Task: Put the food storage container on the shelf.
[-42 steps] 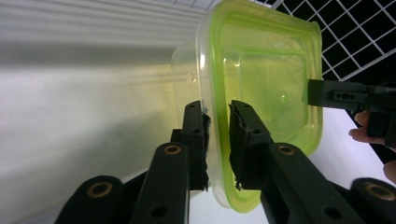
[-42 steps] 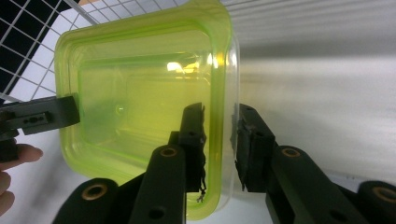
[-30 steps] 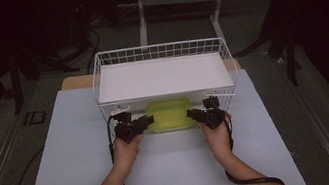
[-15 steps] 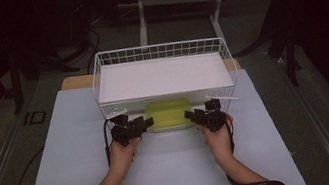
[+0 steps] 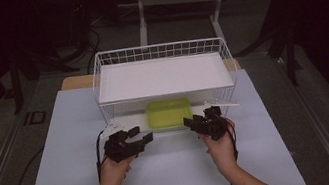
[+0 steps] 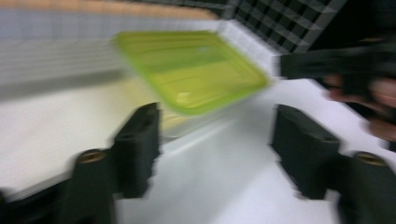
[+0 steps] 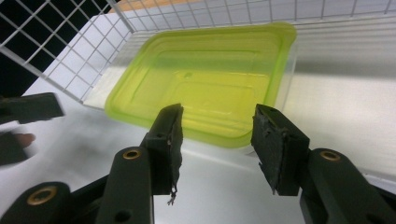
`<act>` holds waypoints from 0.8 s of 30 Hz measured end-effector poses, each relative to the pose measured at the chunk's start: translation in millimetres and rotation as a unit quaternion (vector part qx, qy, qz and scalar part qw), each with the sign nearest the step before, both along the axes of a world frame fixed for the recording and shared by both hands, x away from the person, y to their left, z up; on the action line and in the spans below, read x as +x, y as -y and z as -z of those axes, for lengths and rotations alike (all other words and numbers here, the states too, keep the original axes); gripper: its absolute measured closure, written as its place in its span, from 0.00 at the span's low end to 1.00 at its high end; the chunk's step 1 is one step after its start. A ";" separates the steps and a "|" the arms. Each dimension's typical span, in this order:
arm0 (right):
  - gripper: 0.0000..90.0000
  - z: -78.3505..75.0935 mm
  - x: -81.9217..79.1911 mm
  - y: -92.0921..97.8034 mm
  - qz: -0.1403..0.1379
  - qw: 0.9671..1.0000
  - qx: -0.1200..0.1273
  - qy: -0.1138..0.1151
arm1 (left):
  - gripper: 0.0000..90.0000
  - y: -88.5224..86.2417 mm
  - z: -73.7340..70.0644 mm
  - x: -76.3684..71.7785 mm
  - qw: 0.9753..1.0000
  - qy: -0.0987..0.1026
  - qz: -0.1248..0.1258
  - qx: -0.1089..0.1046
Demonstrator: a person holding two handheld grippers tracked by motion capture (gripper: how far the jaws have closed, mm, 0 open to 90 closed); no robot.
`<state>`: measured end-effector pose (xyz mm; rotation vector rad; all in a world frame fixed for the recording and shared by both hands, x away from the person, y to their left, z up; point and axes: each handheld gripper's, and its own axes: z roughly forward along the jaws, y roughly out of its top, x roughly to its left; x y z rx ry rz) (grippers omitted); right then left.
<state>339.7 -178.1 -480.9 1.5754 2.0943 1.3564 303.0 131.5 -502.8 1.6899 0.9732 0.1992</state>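
Note:
A clear container with a lime-green lid (image 5: 169, 112) (image 6: 191, 70) (image 7: 201, 93) sits under the white wire shelf rack (image 5: 163, 75), at its front opening. My left gripper (image 5: 142, 138) (image 6: 215, 144) is open, just left of and in front of the container, with nothing between its jaws. My right gripper (image 5: 191, 123) (image 7: 217, 144) is open too, close to the container's front right side, its jaws apart and empty. Both grippers rest low over the white table mat (image 5: 167, 183).
The rack's wire mesh walls (image 7: 60, 51) flank the container on both sides. A solid white shelf board (image 5: 162, 75) covers the space above it. Dark floor, metal legs (image 5: 143, 20) and cables lie beyond the table.
Both grippers have pulled back toward the person and let go of the container, which stays under the rack. The left gripper view is blurred by motion.

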 end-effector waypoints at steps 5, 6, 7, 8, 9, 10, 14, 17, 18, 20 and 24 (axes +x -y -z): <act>0.62 0.7 -9.7 -6.2 -0.011 1.000 0.002 -0.007 | 0.17 -7.5 -7.4 -14.5 0.999 0.045 -0.005 0.002; 0.62 1.7 -11.2 -7.5 -0.015 1.000 0.000 -0.008 | 0.16 -8.8 -8.6 -17.2 0.999 0.052 -0.006 0.007; 0.62 2.9 -12.6 -8.8 -0.018 1.000 -0.001 -0.010 | 0.16 -9.8 -9.4 -19.5 0.999 0.053 -0.002 0.004; 0.62 2.9 -12.6 -8.8 -0.018 1.000 -0.001 -0.010 | 0.16 -9.8 -9.4 -19.5 0.999 0.053 -0.002 0.004; 0.63 4.3 -13.7 -10.2 -0.020 1.000 -0.004 -0.011 | 0.16 -11.2 -9.7 -23.3 0.999 0.049 0.003 0.001; 0.63 6.9 -14.6 -12.2 -0.025 1.000 -0.007 -0.013 | 0.14 -11.6 -9.3 -24.8 0.999 0.048 0.004 -0.001; 0.65 10.9 -16.4 -17.1 -0.033 0.999 -0.012 -0.018 | 0.09 -14.1 -3.8 -32.0 0.999 0.034 0.018 -0.011; 0.72 13.3 -17.4 -21.7 -0.040 0.999 -0.017 -0.018 | 0.06 -14.5 0.7 -37.0 0.999 0.035 0.029 -0.004; 0.77 14.3 -16.9 -23.3 -0.045 0.999 -0.014 -0.023 | 0.02 -14.5 1.9 -38.5 0.998 0.044 0.035 0.010; 0.88 16.6 -15.6 -26.0 -0.051 0.998 -0.009 -0.033 | 0.02 -14.0 4.5 -39.5 0.997 0.051 0.047 0.039; 0.99 19.4 -13.5 -31.5 -0.053 0.998 -0.018 -0.027 | 0.02 -14.3 9.0 -40.4 0.996 0.047 0.036 0.060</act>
